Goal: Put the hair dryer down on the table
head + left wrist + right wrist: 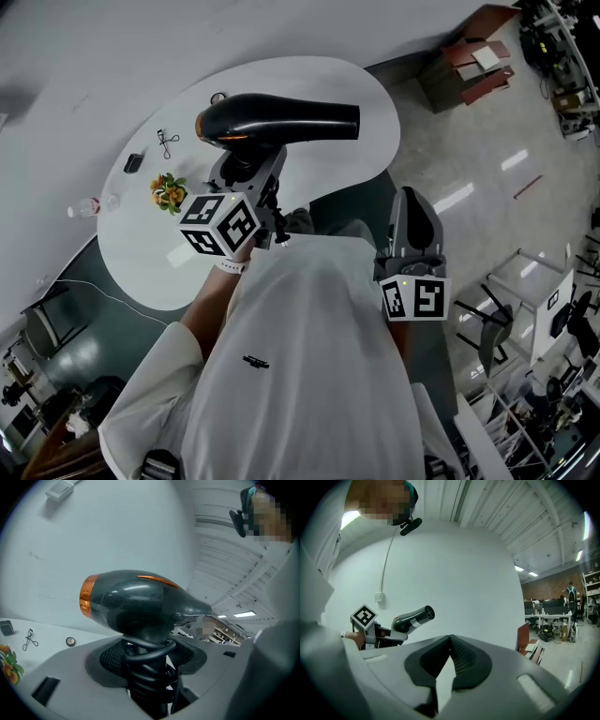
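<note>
White shirt fills the head view's foreground. Beyond it the left gripper clamps the hair dryer above the oval white table, with grey floor around. Left gripper view: coiled cord hides the handle. Right gripper view: the right gripper, jaws together on nothing, faces a white wall; distant desks are indistinct.

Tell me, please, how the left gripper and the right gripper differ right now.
The left gripper is shut on the hair dryer, on its cord-wrapped handle; the right gripper is shut on nothing. In the head view the left gripper is out over the table, the right gripper beside its edge. Both have closed jaws.
</note>
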Available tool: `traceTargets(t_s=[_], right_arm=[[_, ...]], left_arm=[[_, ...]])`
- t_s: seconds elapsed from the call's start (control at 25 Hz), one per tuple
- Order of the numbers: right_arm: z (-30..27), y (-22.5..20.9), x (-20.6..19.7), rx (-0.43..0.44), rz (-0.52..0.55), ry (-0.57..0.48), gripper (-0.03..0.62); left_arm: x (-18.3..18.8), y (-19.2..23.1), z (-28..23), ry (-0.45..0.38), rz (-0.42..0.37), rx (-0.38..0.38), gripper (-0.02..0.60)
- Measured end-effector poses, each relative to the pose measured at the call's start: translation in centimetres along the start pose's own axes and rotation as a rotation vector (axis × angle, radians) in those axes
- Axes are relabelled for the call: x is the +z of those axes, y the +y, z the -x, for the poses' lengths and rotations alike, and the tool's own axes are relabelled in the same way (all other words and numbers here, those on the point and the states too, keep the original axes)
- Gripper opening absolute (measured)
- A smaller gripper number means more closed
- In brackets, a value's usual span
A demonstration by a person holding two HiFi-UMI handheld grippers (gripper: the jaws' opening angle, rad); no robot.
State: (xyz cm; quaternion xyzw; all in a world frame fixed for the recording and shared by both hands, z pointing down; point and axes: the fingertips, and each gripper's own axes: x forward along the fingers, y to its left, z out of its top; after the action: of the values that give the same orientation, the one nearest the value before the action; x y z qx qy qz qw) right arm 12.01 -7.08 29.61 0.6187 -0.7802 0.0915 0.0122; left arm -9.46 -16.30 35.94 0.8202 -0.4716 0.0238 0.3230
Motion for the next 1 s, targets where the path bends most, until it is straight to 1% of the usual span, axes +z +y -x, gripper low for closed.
traceTargets(t_s=[0.16, 0.4, 0.76, 1.0], right_arm=[[-1.3, 0.8, -0.3, 0.022, 0.007, 0.025, 0.012], [-2.8, 0.2, -0.2, 0.023, 0.010, 0.028, 0.012], [-3.7, -0.7, -0.3, 0.008, -0.001, 0.027, 0.011], [-4.6, -1.0, -0.9, 0.007, -0.015, 0.037, 0.012]], left_arm=[[0.4, 1.2, -0.4, 0.002, 0.021, 0.011, 0.264], [0.3, 2.1, -1.1, 0.006, 0.042, 0.023, 0.264], [-0.1, 2.3, -2.2, 0.032, 0.042, 0.024, 0.264], [-0.4, 2.6, -3.9, 0.063, 0.024, 0.019, 0.264]])
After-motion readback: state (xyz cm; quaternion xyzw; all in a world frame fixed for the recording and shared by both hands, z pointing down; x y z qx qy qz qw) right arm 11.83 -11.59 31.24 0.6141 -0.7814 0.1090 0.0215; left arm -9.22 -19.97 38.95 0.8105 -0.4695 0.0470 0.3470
